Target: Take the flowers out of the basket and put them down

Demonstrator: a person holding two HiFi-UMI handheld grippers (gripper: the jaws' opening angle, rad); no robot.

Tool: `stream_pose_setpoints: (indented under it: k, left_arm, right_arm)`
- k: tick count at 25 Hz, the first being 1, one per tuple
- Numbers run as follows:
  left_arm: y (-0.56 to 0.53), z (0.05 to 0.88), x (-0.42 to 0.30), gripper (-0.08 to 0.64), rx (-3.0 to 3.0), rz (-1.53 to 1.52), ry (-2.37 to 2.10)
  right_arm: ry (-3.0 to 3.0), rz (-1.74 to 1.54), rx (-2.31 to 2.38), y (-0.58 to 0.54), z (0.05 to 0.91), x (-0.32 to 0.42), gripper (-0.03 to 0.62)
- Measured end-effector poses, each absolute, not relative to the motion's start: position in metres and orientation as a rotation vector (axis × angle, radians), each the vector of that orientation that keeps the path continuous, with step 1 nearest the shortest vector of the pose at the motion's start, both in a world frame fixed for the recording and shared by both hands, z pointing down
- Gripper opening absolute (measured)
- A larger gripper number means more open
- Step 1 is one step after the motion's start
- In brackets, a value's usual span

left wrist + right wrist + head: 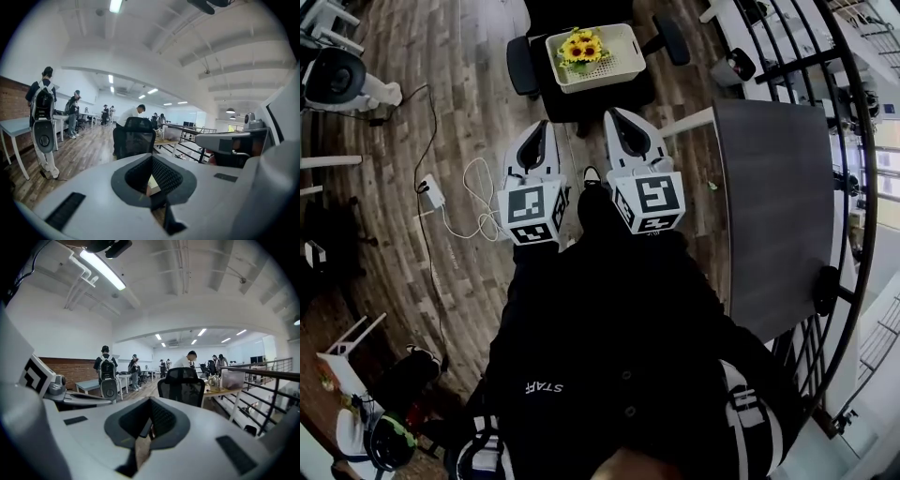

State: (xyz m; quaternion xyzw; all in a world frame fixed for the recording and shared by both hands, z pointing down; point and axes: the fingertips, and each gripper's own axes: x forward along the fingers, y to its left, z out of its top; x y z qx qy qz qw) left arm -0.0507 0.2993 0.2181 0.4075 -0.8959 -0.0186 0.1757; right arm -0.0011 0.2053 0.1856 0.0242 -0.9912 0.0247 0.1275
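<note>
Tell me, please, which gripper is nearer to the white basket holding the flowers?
Right. The right gripper points at the basket, just short of its near side; the left gripper is off its left corner, slightly farther back.

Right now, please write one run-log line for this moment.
flowers: in basket | left tongs: shut, empty | right tongs: shut, empty

Black office chair, top centre, carries a white perforated plastic basket. Chair sits on brown wood-plank floor; white coiled cable lies mid-left.
</note>
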Motion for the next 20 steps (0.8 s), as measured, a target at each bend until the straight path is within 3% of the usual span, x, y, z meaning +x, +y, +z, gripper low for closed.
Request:
stream_pose_setpoints:
  k: [12,20]
  left_arm:
    - [0.186,0.27,-0.156,0.0,1.117,-0.012,-2.465]
    - [0.189,0.308,-0.185,0.0,1.04,0.015,-2.426]
  right_arm:
    - [-2.788,0.105,0.052,0.098,0.238,-0.115,0.012]
    - [-2.697,0.127,0.018,0.09,0.284,-0.143,0.012]
